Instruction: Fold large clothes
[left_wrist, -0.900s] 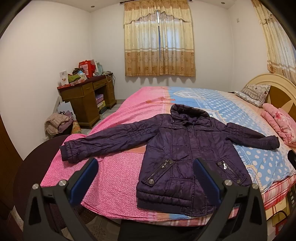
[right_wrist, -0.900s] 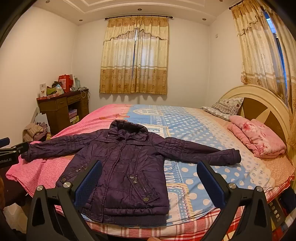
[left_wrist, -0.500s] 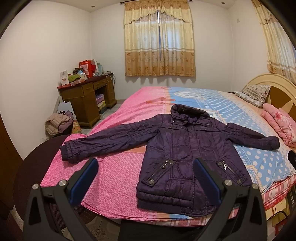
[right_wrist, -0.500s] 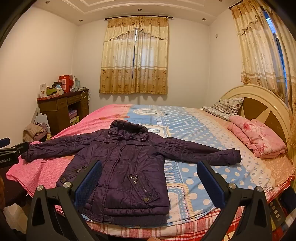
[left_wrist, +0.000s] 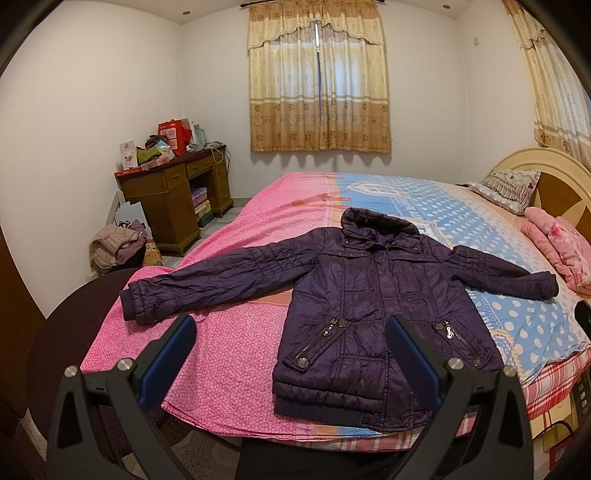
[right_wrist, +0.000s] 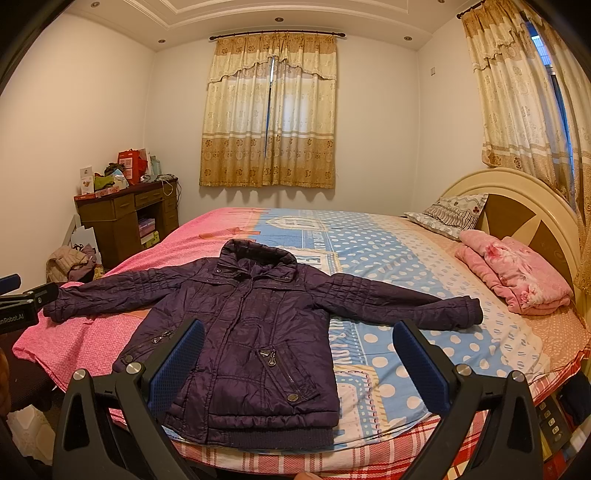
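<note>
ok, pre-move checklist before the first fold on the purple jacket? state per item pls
1. Purple jacket lies flat, front up, on the bed: ok.
2. Both sleeves spread out to the sides, none tucked under the body: ok.
3. Left gripper open, nothing between the pads: ok.
4. Right gripper open, nothing between the pads: ok.
5. Bed around the jacket free for folding; the pink folded blanket and the pillow sit apart, near the headboard: ok.
6. Front zip fully closed: cannot tell.
</note>
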